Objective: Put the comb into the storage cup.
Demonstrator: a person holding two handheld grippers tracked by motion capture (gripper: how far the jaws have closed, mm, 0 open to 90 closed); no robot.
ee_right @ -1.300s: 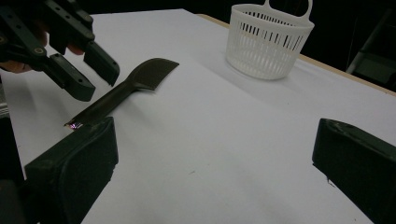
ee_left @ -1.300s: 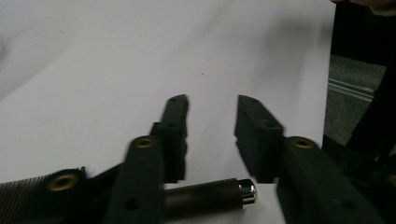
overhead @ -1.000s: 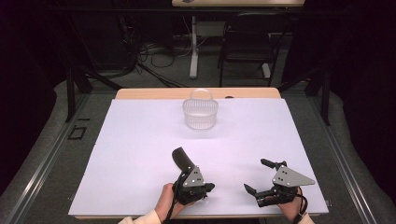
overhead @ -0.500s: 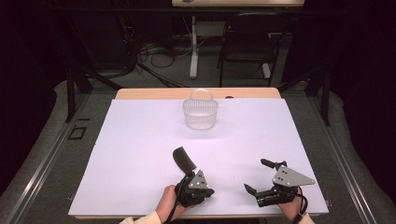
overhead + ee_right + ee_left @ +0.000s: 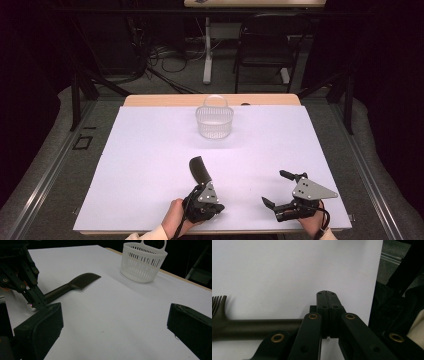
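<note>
The left gripper [image 5: 204, 199] is clenched on the handle of the black comb [image 5: 200, 170], lying on the worktop [image 5: 150, 150] well in front of the white basket [image 5: 214, 121], probably its destination, while the right gripper [image 5: 280, 192] waits released.

A white basket on a pale tabletop, with dark room clutter beyond.

The white slatted basket [image 5: 214, 121] stands upright near the far edge of the tabletop [image 5: 150, 150], about midway across, its looped handle raised at the back; in the right gripper view its ribbed wall [image 5: 142, 265] shows openwork slits. A white sheet covers the tabletop, and a strip of bare wood [image 5: 165, 100] shows along the far edge. Past the far edge, a black chair [image 5: 262, 50] stands on the grey floor [image 5: 175, 82] to the right, a white post [image 5: 207, 50] just left of it, and loose cables [image 5: 160, 55] lie farther left.
</note>
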